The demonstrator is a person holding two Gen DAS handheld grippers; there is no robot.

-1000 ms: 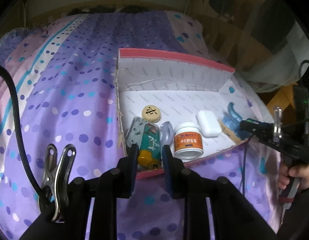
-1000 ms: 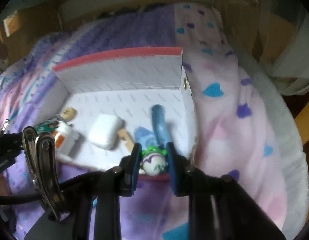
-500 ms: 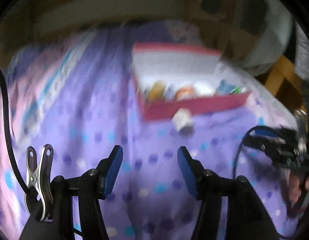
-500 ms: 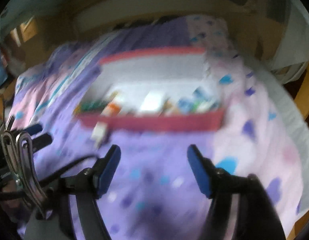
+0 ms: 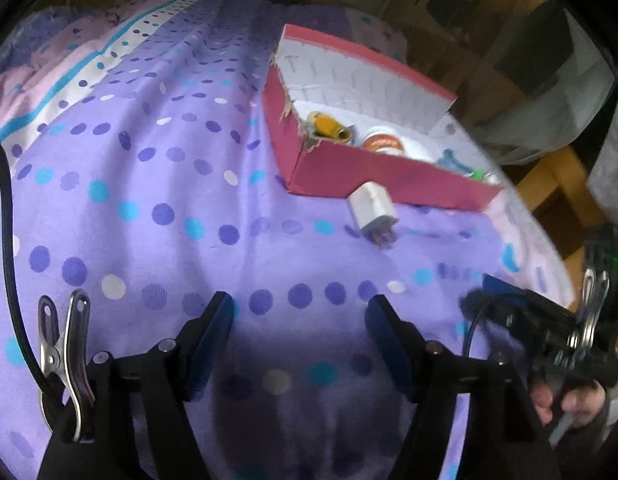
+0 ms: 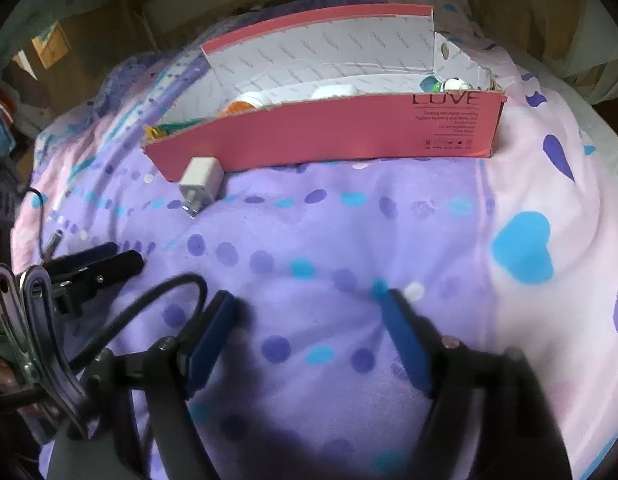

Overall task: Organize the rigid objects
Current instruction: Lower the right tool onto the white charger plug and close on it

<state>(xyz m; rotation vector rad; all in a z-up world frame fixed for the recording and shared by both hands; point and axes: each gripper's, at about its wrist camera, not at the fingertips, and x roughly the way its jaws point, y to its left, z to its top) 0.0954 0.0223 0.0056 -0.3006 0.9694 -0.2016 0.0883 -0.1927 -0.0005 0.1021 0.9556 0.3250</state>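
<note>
Left gripper: jaws spread wide, nothing between them. A second earlier the same fingers were pinched on a yellow-and-green tube at the near edge of the box; that tube now lay inside the box, far ahead of the left fingers and a little to their right. The gripper had drawn back over the purple dotted bedspread.

Box: pink outside, white inside, well ahead of both pairs of fingers. Contents visible over the near wall, left to right: tube, orange-labelled jar, a white item, a blue piece, and a small green-and-white toy at the right end.

Charger: white plug block, prongs toward the cameras, on the bedspread just beside the outside of the box's near wall. Ahead of the left fingers and slightly right of them; ahead and to the left of the right fingers. It was the only loose item seen outside the box.

Right gripper: jaws likewise spread, empty. A second earlier it gripped the green-and-white toy over the right end of the box; that toy now rested inside. This gripper too had pulled back.

Judgement: both items were delivered and let go; the charger appeared to be the remaining piece, and the left gripper looked the better placed to take it.
</note>
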